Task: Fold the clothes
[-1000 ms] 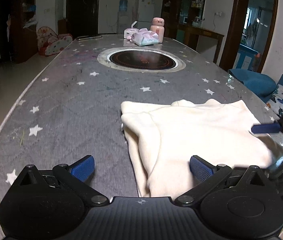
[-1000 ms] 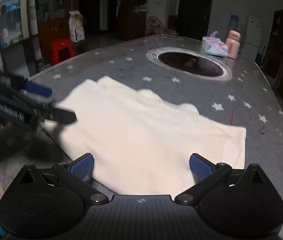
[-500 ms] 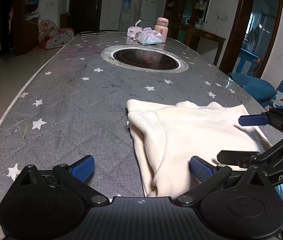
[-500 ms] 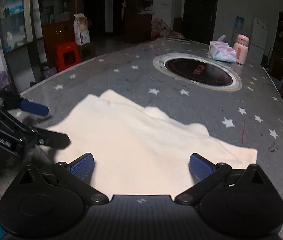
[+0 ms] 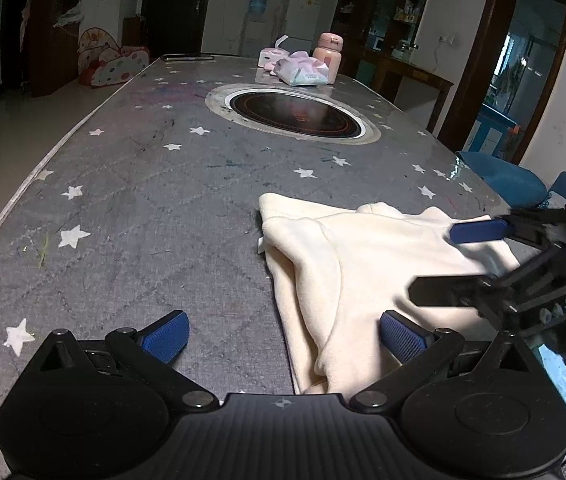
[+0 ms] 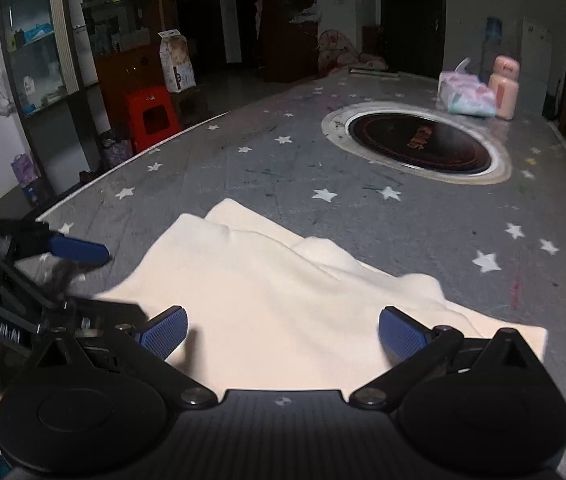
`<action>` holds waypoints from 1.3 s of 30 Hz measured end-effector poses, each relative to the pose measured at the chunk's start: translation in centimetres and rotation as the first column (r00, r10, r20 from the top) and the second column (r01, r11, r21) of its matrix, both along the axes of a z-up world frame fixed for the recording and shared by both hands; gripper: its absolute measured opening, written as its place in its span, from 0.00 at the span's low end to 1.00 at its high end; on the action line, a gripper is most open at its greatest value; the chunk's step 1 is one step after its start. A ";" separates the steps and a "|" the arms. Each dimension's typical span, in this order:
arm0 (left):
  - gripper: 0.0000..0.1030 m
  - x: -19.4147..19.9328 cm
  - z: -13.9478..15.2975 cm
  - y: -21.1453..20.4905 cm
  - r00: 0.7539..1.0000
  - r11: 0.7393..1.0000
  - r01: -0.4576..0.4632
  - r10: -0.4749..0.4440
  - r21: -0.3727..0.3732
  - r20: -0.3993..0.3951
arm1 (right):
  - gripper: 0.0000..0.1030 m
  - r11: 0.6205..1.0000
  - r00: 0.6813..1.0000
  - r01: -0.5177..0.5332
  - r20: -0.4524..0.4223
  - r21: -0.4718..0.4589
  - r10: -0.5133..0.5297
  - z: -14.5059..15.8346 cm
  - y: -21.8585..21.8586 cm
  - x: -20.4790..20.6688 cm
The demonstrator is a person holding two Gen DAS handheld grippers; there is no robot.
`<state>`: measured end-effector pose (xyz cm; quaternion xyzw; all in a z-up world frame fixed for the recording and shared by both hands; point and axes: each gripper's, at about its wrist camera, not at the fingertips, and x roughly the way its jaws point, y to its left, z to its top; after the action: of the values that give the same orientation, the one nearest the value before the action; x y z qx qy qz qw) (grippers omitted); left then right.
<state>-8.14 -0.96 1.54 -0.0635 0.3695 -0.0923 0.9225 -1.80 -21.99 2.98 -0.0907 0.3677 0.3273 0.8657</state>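
Fingers [image 5: 165, 336] of both grippers stand apart, holding nothing. Cream garment [image 5: 367, 276], lower right of frame on the table [image 5: 143, 220], looks soft, light, limp: take your hold at an edge or corner.

A dim room with pale walls [image 5: 555, 92] and dark wooden doors [image 6: 413, 16]. A glass-fronted cabinet [image 6: 43, 48] stands left beside a red stool [image 6: 151, 116]; far off, a white fridge [image 5: 303, 12].
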 end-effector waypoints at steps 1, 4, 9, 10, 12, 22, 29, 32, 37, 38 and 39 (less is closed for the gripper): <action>1.00 0.0 0.0 0.0 1.000 1.000 0.003 -0.003 0.000 0.002 | 1.00 1.000 1.000 -0.001 -0.015 0.001 0.001 -0.3 0.2 0.6; 1.00 -0.1 -0.1 0.1 1.000 1.000 0.015 -0.015 0.000 0.006 | 1.00 1.000 1.000 -0.001 -0.030 0.020 0.001 -0.3 0.2 1.2; 1.00 -0.2 0.0 0.2 1.000 1.000 0.020 -0.020 -0.005 0.004 | 1.00 0.999 0.999 0.000 -0.052 0.052 0.003 0.0 0.3 2.0; 1.00 -0.2 0.0 0.2 1.000 1.000 0.020 -0.020 -0.006 0.003 | 1.00 0.997 0.998 -0.010 -0.059 0.073 0.015 0.3 0.3 2.0; 1.00 -0.2 0.0 0.2 1.000 1.000 0.019 -0.019 -0.006 0.005 | 1.00 0.995 0.997 -0.028 -0.071 0.097 0.035 0.6 0.5 2.0; 1.00 -0.2 0.0 0.1 0.999 0.999 0.033 -0.033 0.016 0.001 | 1.00 0.996 0.998 -0.026 -0.057 0.082 0.031 0.8 0.8 2.0; 1.00 -0.1 0.4 1.3 1.000 1.000 -0.011 0.011 -0.007 0.004 | 1.00 0.998 0.999 -0.015 -0.036 0.058 0.017 0.9 0.8 1.7; 1.00 -0.1 0.1 1.5 1.000 1.000 -0.029 0.029 0.009 -0.004 | 1.00 1.000 1.000 0.009 0.004 0.001 -0.009 0.6 0.0 0.4; 1.00 -0.2 0.1 1.6 0.999 0.999 -0.038 0.038 0.033 -0.012 | 1.00 1.000 1.000 0.011 -0.018 -0.015 -0.012 -0.9 -1.6 -0.8; 1.00 -0.2 0.1 1.7 0.999 0.999 -0.040 0.040 0.032 -0.015 | 1.00 1.000 1.000 0.011 -0.012 -0.008 -0.012 -0.8 -1.9 -0.9; 1.00 -0.2 0.2 1.7 0.999 0.999 -0.041 0.041 0.030 -0.014 | 1.00 1.000 1.000 0.017 -0.011 0.005 -0.017 -0.6 -2.1 -1.0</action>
<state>-8.34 0.73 1.74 -0.0578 0.3764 -0.0673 0.9222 -2.77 -24.13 2.43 -0.0834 0.3725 0.3213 0.8666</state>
